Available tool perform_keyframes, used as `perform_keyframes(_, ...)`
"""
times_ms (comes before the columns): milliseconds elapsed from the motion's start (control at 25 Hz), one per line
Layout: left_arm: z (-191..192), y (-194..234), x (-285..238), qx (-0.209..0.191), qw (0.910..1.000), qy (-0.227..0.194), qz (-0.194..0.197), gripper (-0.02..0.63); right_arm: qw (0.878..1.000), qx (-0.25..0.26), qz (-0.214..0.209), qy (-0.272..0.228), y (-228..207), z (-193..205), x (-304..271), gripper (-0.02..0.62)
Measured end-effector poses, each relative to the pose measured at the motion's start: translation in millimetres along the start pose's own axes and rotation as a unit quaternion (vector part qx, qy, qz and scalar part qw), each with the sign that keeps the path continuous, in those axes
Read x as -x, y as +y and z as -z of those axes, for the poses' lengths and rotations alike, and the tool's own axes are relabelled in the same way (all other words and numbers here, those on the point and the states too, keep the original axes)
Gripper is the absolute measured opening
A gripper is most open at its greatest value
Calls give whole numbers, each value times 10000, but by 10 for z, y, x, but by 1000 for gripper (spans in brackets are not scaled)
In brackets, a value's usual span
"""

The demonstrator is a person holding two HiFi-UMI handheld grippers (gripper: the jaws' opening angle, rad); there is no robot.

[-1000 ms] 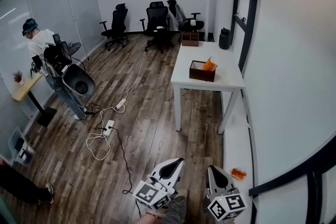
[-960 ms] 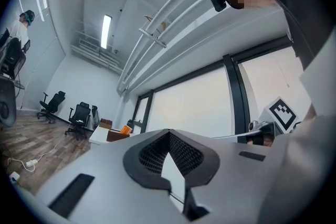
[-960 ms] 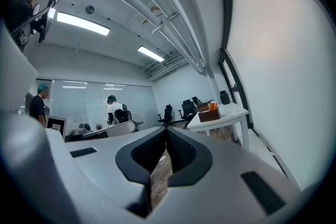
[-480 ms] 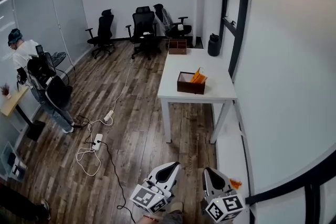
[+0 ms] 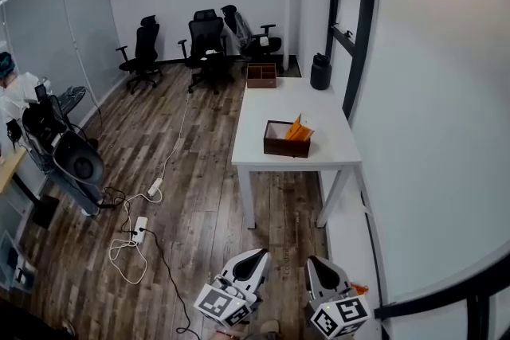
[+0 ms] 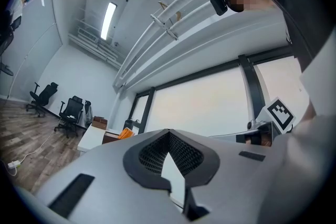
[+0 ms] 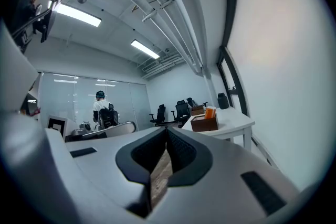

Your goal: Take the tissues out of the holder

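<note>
Two grippers low at bottom centre of the head view: left gripper [image 5: 256, 254] clenched tip to tip, empty; right gripper [image 5: 313, 259] likewise clenched, empty. Well apart from both, near frame centre, brown holder [image 5: 284, 144] standing on white table [image 5: 295, 95], orange tissues [image 5: 299, 129] sticking up from its right end.

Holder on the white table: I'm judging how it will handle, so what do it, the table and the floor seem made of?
Holder: probably wood or board; dark brown, matte, boxy with straight walls. Table: white and smooth, likely laminate or painted board. Floor: wood-look planks with visible grain and seams; whether real wood or laminate is unclear.
</note>
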State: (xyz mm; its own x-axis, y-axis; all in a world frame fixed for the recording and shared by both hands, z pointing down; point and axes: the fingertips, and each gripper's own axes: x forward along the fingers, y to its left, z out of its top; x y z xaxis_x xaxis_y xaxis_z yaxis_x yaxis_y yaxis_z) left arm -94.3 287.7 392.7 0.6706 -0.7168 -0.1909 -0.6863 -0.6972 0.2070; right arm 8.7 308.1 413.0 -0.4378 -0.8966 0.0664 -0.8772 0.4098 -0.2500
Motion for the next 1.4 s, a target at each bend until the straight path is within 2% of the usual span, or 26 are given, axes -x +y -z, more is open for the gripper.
perform_keyframes(440, 28, 532, -201, 33, 9999, 17, -126, 2, 9999, -50, 81, 65, -137, 52, -572, 6)
perform_keyframes(600, 32, 676, -249, 41, 9998, -47, -171, 2, 9999, 79, 46, 47, -186, 26, -712, 6)
perform_keyframes(840, 68, 937, -437, 30, 9995, -79, -289, 2, 9999, -9, -25, 122, -342, 20, -1079, 6)
perform_keyframes(1120, 31, 1256, -1016, -104, 9993, -156, -314, 2, 9999, 54, -161, 20, -632, -174, -1629, 6)
perform_keyframes(1400, 158, 1426, -1755, -68, 9999, 33, -138, 2, 9999, 114, -109, -22, -1066, -323, -2101, 6)
